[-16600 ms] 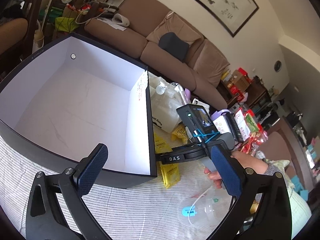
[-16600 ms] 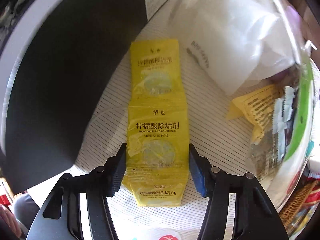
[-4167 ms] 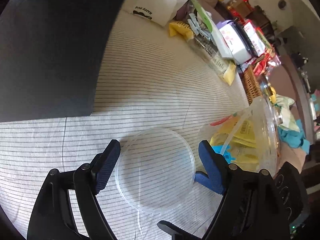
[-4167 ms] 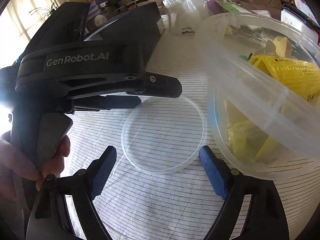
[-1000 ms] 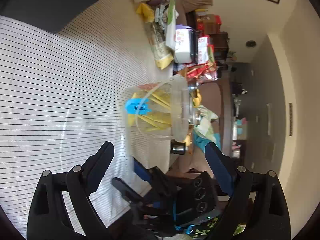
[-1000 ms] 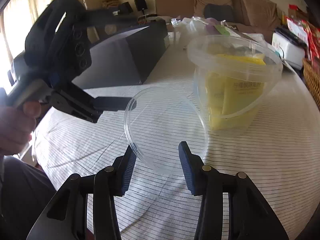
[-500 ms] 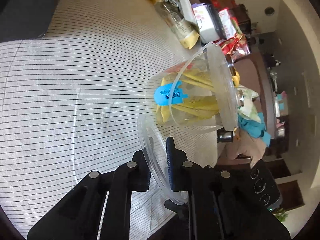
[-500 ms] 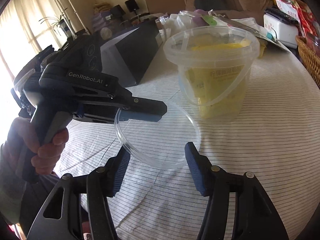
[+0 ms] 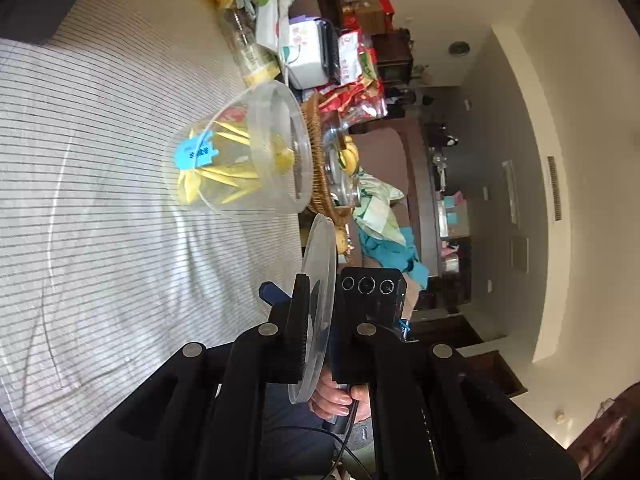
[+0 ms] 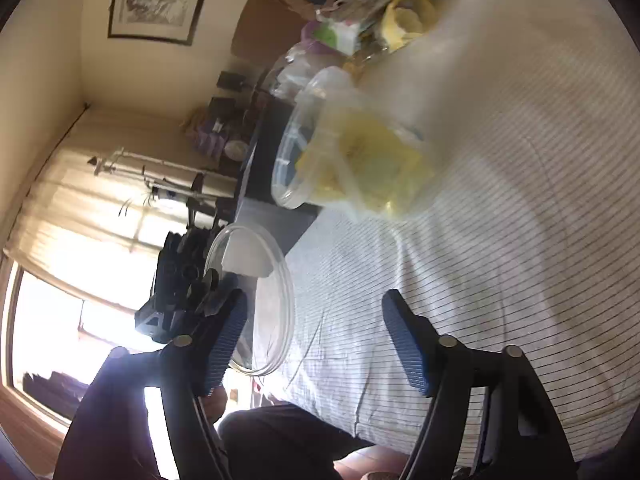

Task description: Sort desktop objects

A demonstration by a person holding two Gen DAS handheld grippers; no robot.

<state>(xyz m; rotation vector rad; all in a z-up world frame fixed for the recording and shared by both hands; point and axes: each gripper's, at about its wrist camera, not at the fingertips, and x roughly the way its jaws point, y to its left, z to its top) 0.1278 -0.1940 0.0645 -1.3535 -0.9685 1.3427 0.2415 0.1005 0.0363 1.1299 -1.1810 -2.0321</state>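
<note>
The left gripper (image 9: 320, 320) has just closed its fingers onto the clear round lid (image 9: 316, 300) and clamps it by the rim, lifted off the bench (image 9: 100, 220), while the right gripper (image 10: 316, 340), whose fingers were closing within the last half second, stands apart with nothing between them. So the lid has passed from right to left, likely ready for capping the tub of yellow sachets (image 9: 240, 152) nearby. The lid stands on edge, its flat face turned sideways towards the tub.
</note>
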